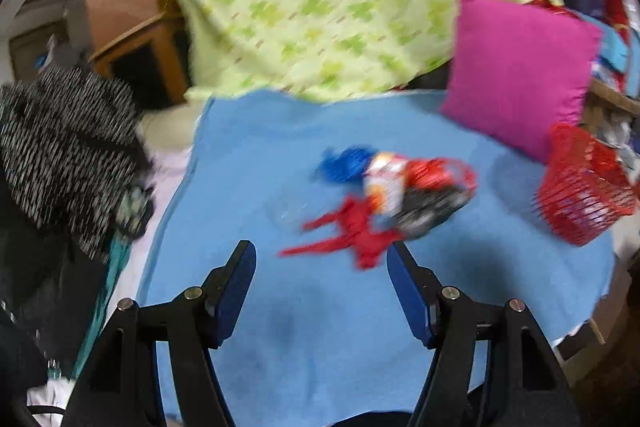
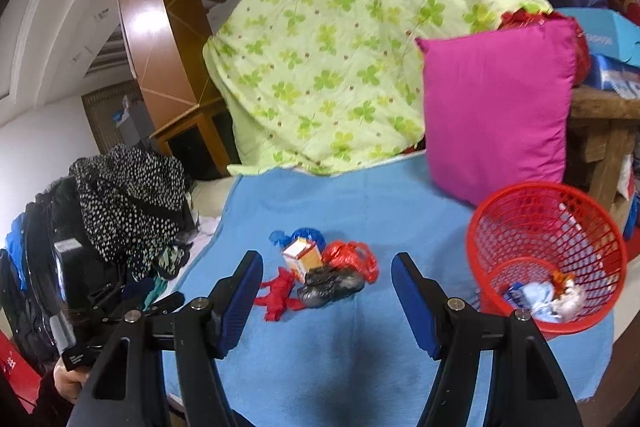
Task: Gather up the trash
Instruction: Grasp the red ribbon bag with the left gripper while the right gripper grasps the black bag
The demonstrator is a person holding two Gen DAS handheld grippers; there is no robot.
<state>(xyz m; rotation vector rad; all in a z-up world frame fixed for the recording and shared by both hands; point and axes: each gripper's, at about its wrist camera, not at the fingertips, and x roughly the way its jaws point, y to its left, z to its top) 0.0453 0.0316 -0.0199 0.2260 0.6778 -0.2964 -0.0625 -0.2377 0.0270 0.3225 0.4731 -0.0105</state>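
Left wrist view, blurred: no writing is legible. The left gripper hangs over the blue blanket, fingers spread apart and empty. The trash pile lies just ahead; the red basket sits at the blanket's right edge.

Right wrist view: the right gripper is also spread wide, holding nothing. The small carton carries print too small to read. Beside it lie a red bag, black bag and red scrap. The red basket holds crumpled wrappers. Bare blanket stretches between pile and basket.
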